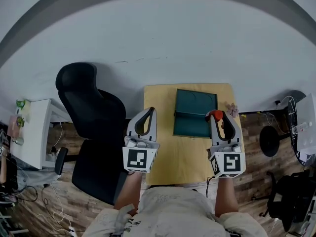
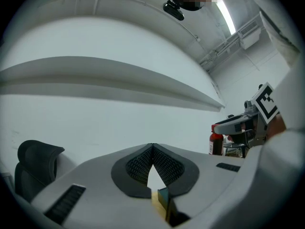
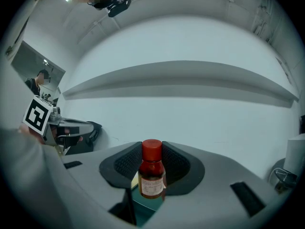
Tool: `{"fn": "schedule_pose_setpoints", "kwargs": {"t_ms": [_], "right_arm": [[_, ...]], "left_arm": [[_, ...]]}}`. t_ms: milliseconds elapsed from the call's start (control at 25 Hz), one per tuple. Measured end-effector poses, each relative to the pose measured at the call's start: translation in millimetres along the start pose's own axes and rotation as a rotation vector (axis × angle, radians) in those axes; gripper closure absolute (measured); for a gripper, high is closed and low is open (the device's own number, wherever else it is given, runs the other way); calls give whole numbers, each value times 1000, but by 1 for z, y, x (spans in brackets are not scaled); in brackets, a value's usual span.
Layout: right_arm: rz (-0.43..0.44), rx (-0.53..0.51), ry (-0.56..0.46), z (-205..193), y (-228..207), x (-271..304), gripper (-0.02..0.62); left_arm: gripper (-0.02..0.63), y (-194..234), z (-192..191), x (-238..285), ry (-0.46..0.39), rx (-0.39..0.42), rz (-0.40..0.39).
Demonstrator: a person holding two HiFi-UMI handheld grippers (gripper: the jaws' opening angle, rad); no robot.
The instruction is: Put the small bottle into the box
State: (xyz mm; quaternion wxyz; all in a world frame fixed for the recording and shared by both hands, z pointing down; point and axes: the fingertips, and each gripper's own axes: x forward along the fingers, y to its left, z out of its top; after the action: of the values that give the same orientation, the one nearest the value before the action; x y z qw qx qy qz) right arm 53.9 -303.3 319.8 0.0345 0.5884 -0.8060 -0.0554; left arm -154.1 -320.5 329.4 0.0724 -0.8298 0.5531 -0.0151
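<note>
A small brown bottle (image 3: 152, 173) with a red cap stands upright between the pads of my right gripper (image 3: 152, 150), which is shut on it. In the head view that gripper (image 1: 217, 116) holds the bottle (image 1: 215, 115) over the right edge of the open teal box (image 1: 195, 113) on the yellow table (image 1: 163, 154). My left gripper (image 1: 151, 110) hovers just left of the box, tips touching, nothing in it. In the left gripper view the shut tips (image 2: 152, 147) meet above a corner of the box (image 2: 163, 197), and the bottle (image 2: 216, 142) shows at the right.
A black office chair (image 1: 91, 112) stands close to the table's left side. A white desk (image 1: 34, 132) is further left. A small pinkish object (image 1: 232, 108) lies at the table's right rear corner. Cables and a round black base (image 1: 270, 141) are on the wooden floor at right.
</note>
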Motion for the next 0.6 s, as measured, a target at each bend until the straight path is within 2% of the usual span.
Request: {"fn": "schedule_pose_setpoints", "kwargs": {"t_ms": [400,600], "right_arm": [[-65,-3,25,-10,-6,-1,454],[-49,-22,15,-15,-14,-2,454]], "left_arm": [[600,-9,-13,20,-26,-31,-85],[598,-25,-21,25,-13,-30,-109]]}}
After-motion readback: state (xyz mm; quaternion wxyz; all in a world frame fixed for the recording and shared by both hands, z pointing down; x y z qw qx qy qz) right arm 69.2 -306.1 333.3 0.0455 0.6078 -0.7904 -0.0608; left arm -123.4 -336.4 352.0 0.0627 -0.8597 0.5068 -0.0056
